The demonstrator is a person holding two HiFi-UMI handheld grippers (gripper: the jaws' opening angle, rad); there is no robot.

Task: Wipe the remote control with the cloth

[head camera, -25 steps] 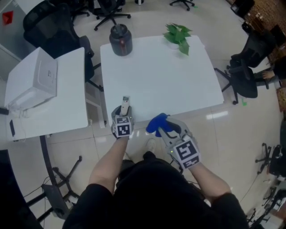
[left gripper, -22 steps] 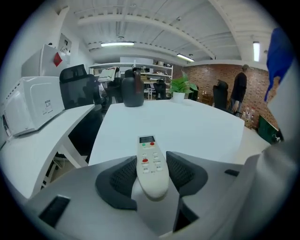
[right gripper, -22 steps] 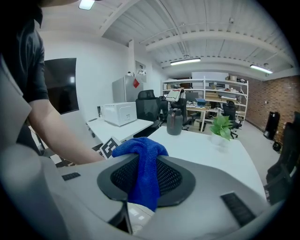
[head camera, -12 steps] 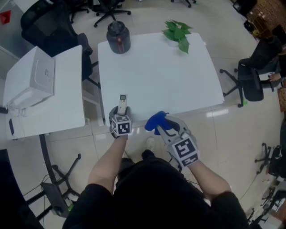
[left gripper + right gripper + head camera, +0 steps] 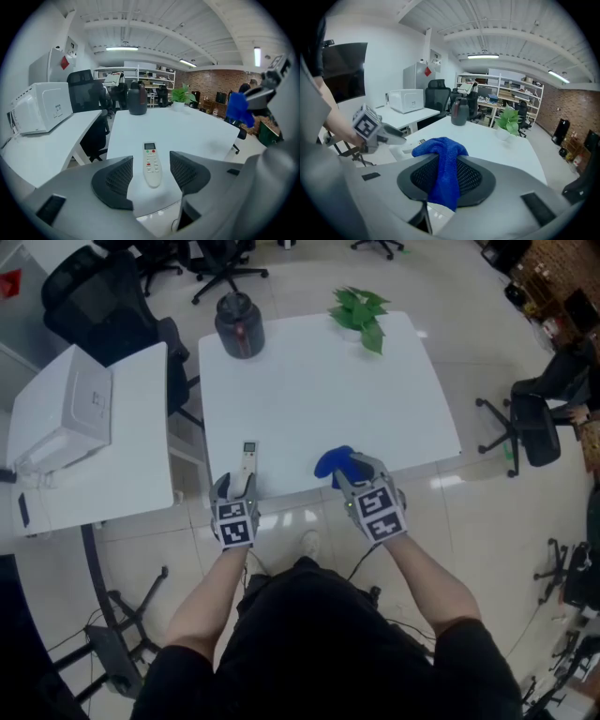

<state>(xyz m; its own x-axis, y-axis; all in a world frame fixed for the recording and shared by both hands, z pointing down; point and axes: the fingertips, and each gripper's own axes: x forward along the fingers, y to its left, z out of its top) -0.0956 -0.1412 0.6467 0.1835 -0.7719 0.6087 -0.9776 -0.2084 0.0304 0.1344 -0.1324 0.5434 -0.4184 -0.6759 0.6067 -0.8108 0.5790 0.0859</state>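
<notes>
Remote control (image 5: 247,457) lies flat at the worktop's (image 5: 319,381) near edge, untouched between the left gripper's (image 5: 235,491) jaws, which have just been opening wide. Right gripper (image 5: 360,474) clamps the blue cloth (image 5: 330,462) over that same edge.

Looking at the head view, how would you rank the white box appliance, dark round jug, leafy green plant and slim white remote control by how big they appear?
Largest to smallest:
1. white box appliance
2. dark round jug and leafy green plant: too alike to rank
3. slim white remote control, partly hidden by a gripper
</notes>
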